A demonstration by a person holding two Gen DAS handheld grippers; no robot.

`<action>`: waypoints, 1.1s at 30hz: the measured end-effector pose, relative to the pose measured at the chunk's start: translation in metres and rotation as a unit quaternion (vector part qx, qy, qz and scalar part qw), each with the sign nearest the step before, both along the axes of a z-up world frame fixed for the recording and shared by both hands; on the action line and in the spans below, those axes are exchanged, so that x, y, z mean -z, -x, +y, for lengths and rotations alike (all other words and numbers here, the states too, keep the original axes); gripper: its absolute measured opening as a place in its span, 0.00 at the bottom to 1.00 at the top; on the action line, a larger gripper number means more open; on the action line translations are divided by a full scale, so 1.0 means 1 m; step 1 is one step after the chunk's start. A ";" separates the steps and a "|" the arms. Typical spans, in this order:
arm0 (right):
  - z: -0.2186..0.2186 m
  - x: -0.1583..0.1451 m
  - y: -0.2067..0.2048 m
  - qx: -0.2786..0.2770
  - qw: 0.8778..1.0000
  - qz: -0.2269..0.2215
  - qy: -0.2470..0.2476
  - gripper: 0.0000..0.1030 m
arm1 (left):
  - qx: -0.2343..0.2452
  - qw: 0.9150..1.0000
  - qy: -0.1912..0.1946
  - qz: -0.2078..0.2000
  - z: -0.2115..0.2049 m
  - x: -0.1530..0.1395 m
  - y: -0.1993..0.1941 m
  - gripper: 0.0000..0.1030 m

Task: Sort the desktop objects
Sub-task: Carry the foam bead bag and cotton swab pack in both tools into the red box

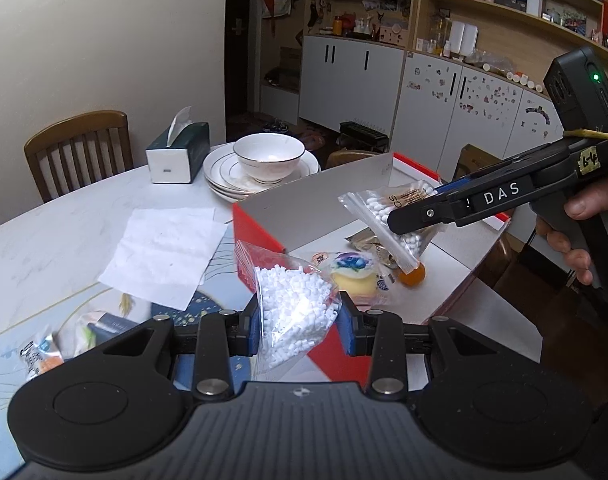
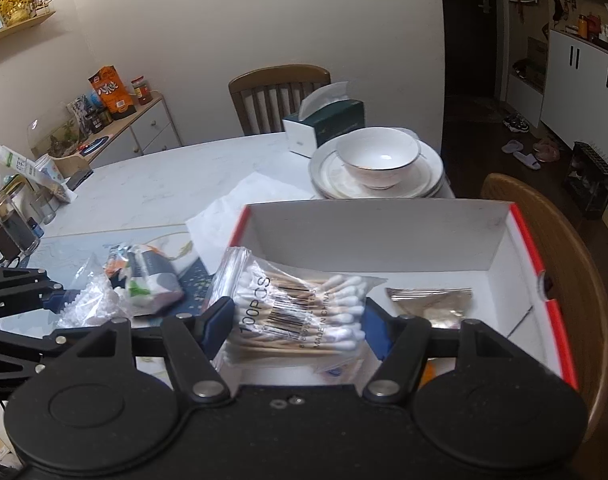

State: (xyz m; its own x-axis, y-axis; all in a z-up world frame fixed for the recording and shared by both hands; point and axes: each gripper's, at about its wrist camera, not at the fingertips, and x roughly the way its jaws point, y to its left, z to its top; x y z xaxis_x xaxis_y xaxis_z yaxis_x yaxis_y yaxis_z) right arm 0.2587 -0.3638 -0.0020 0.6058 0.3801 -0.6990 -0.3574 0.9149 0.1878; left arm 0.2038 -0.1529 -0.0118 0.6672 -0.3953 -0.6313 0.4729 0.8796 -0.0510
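Observation:
My left gripper (image 1: 298,322) is shut on a clear bag of small white beads (image 1: 294,306), held above the near corner of the red and white box (image 1: 264,232). My right gripper (image 2: 298,320) is shut on a clear zip bag of cotton swabs (image 2: 300,316), held over the inside of the box (image 2: 383,236). From the left wrist view the swab bag (image 1: 387,216) hangs from the right gripper (image 1: 407,216) above the box floor. Inside the box lie a foil packet (image 2: 435,300), a yellow round packet with a blue picture (image 1: 353,276) and an orange ball (image 1: 411,274).
Snack packets (image 2: 148,280) lie on the blue mat (image 2: 76,248) left of the box. White paper sheets (image 1: 168,252), stacked plates with a bowl (image 2: 377,160) and a tissue box (image 2: 323,124) stand behind. Chairs (image 2: 280,88) ring the table. Jars and a mug (image 2: 8,232) are at far left.

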 end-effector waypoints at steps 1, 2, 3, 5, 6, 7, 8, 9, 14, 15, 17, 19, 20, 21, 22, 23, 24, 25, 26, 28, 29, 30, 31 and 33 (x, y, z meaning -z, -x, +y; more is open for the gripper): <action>-0.004 0.001 -0.002 0.001 1.000 0.000 0.000 0.65 | 0.000 1.000 -0.001 0.001 -0.004 0.000 -0.001 0.34; -0.008 0.002 -0.003 0.001 1.000 0.001 0.000 0.65 | 0.002 1.000 -0.002 0.003 -0.008 0.000 -0.003 0.34; -0.013 0.004 -0.004 0.002 1.000 0.001 0.000 0.65 | 0.004 1.000 -0.003 0.004 -0.012 0.000 -0.005 0.34; -0.020 0.007 -0.007 0.003 1.000 0.004 0.001 0.65 | 0.010 1.000 -0.008 0.003 -0.021 0.000 -0.008 0.34; -0.024 0.009 -0.008 0.004 1.000 0.005 0.002 0.65 | 0.014 1.000 -0.009 0.003 -0.026 0.000 -0.010 0.34; -0.028 0.010 -0.009 0.005 1.000 0.007 0.003 0.65 | 0.019 1.000 -0.011 0.002 -0.031 -0.001 -0.012 0.34; -0.032 0.012 -0.011 0.006 1.000 0.008 0.003 0.65 | 0.024 1.000 -0.014 0.001 -0.037 -0.001 -0.013 0.34; -0.036 0.013 -0.012 0.008 1.000 0.009 0.005 0.65 | 0.029 0.999 -0.016 0.000 -0.043 -0.001 -0.015 0.34; -0.054 0.019 -0.020 0.017 1.000 0.013 0.011 0.65 | 0.053 0.998 -0.026 0.001 -0.069 0.001 -0.027 0.34; -0.057 0.021 -0.022 0.018 1.000 0.013 0.012 0.65 | 0.057 0.998 -0.029 0.002 -0.074 0.002 -0.029 0.34; -0.062 0.023 -0.025 0.020 1.000 0.014 0.014 0.65 | 0.068 0.997 -0.034 0.004 -0.085 0.003 -0.034 0.34; -0.066 0.027 -0.027 0.021 0.999 0.017 0.017 0.65 | 0.079 0.996 -0.041 0.010 -0.095 0.006 -0.040 0.34; -0.068 0.029 -0.029 0.021 0.999 0.019 0.018 0.65 | 0.083 0.995 -0.046 0.013 -0.100 0.008 -0.043 0.34; -0.070 0.031 -0.031 0.023 0.999 0.021 0.019 0.65 | 0.087 0.995 -0.051 0.016 -0.104 0.010 -0.046 0.34; -0.072 0.033 -0.033 0.023 0.999 0.023 0.020 0.65 | 0.090 0.994 -0.055 0.019 -0.108 0.013 -0.048 0.34; -0.073 0.035 -0.035 0.024 0.999 0.025 0.020 0.65 | 0.093 0.994 -0.059 0.022 -0.111 0.015 -0.051 0.34; -0.073 0.037 -0.037 0.023 0.999 0.026 0.022 0.65 | 0.094 0.993 -0.061 0.026 -0.114 0.017 -0.054 0.34; -0.074 0.038 -0.039 0.022 0.999 0.028 0.023 0.65 | 0.096 0.993 -0.063 0.030 -0.117 0.019 -0.057 0.34; -0.074 0.040 -0.041 0.021 0.999 0.030 0.025 0.65 | 0.098 0.992 -0.066 0.033 -0.121 0.021 -0.059 0.34; -0.075 0.044 -0.044 0.018 0.999 0.035 0.029 0.65 | 0.103 0.991 -0.074 0.038 -0.127 0.025 -0.063 0.34; -0.075 0.046 -0.045 0.016 0.999 0.037 0.032 0.65 | 0.106 0.990 -0.078 0.041 -0.130 0.027 -0.066 0.34; -0.074 0.048 -0.047 0.013 0.999 0.039 0.035 0.65 | 0.109 0.990 -0.082 0.044 -0.133 0.029 -0.068 0.34; -0.073 0.051 -0.048 0.012 0.998 0.040 0.038 0.65 | 0.111 0.989 -0.086 0.047 -0.136 0.031 -0.070 0.34; -0.073 0.055 -0.050 0.008 0.998 0.044 0.044 0.65 | 0.114 0.988 -0.095 0.053 -0.139 0.037 -0.074 0.34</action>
